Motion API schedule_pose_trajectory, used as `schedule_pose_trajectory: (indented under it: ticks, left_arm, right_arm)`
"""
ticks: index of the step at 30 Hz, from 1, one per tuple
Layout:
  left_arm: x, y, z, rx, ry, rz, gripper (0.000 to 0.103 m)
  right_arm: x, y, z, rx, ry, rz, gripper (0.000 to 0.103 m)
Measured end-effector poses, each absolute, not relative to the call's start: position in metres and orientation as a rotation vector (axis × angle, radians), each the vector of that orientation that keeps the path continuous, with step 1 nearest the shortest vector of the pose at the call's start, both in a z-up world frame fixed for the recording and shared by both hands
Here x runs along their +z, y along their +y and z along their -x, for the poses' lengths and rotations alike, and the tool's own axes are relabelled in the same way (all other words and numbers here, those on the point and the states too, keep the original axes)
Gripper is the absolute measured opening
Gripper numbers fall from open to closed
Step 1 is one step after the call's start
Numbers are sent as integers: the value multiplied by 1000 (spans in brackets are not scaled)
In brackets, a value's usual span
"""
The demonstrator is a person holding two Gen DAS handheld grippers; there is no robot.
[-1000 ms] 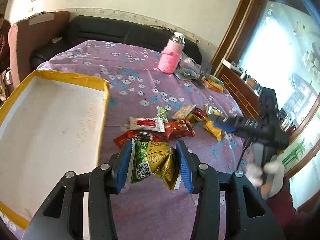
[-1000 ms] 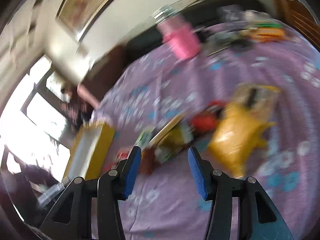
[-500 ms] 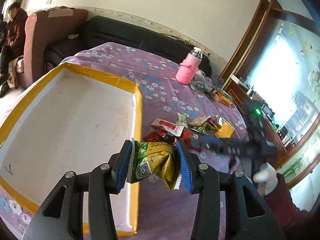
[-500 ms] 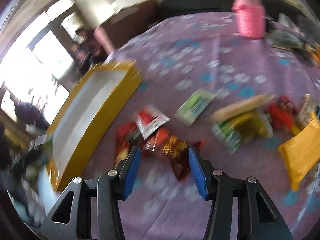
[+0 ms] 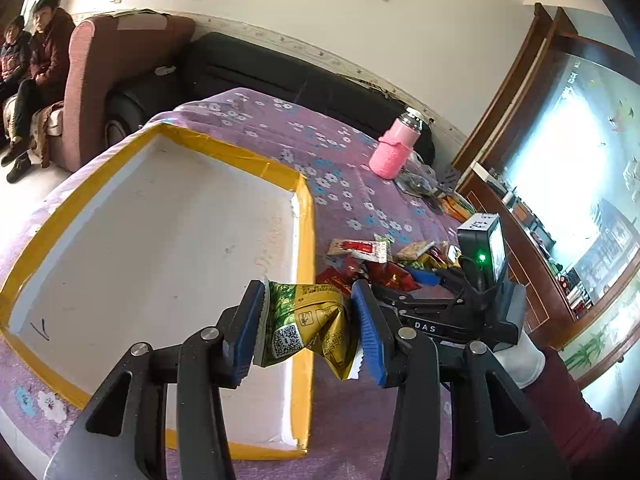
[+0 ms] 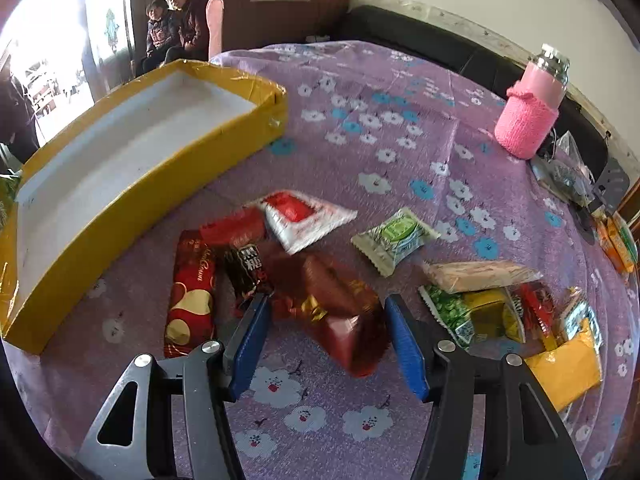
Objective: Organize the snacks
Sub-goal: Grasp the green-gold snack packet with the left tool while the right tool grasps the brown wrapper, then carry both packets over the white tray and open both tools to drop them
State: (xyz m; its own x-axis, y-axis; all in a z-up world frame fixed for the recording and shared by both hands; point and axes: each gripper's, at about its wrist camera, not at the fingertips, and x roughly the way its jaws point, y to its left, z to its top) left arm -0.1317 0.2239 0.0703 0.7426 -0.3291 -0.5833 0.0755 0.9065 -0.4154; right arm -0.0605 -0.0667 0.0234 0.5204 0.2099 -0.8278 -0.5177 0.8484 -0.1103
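Left wrist view shows the left tongs (image 5: pixel 308 332) clamped on a green and gold snack bag (image 5: pixel 306 326), held up over the near edge of the yellow box (image 5: pixel 304 240), and the white inside of the box has no snacks in it yet. Right wrist view shows the right tongs (image 6: pixel 326 338) apart and opening wider, with a dark red snack pack (image 6: pixel 340 320) between them but not pinched. I think the job has only just started, because the other snacks (image 6: pixel 400 236) are scattered on the purple flowered surface (image 6: pixel 400 120).
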Motion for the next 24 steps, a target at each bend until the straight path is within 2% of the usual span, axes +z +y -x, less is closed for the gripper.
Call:
schedule_pose_trajectory:
  ticks: [1,5,14,19,24]
  left_arm:
    - [70,225,131,-221,703,386,43]
    - [68,228,132,-215,706,391,43]
    - [68,247,127,-126,730,353,43]
    - [70,281,125,5,741,321,43]
    - [64,318,117,106,744,306,43]
  right_arm:
    - [24,-71,59,445,939,327,47]
    - [32,-95,55,510,975,88,41]
    - [85,-124,87,508,911,-102,41]
    - [108,-74,92,678,933,-155,40]
    - [94,18,96,819,1004,-82,40]
